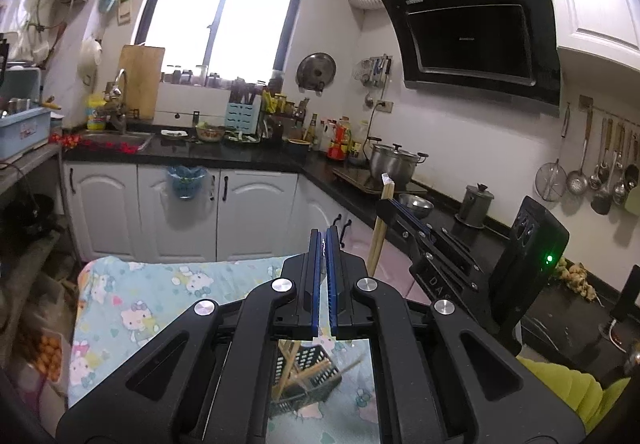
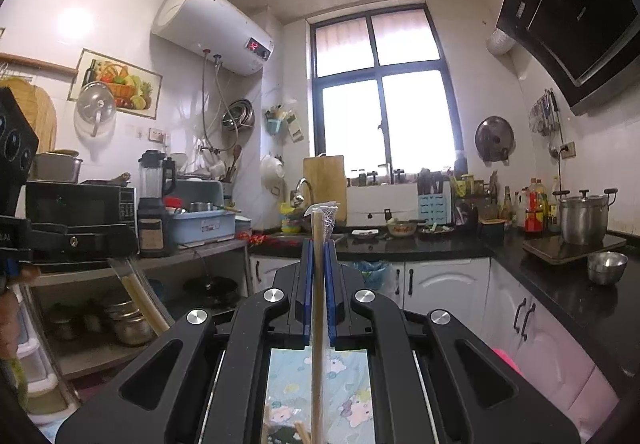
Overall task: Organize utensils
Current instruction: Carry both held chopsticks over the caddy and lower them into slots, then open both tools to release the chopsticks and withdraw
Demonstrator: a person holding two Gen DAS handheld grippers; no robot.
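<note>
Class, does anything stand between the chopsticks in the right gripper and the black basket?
Nothing visible does. The right gripper holds the chopsticks upright over the black basket, which shows only partly beneath the grippers.

Both wrist cams level, facing window (image 1: pixel 224 4), shared sink counter (image 2: pixel 400 248)

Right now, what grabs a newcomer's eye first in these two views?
The right gripper, raised in mid-air, is shut on wooden chopsticks in a clear wrapper, standing upright between its blue pads. The left gripper is shut with nothing visible between its pads, above a cartoon-print cloth. Behind both, a bright window over a cluttered black countertop.
</note>
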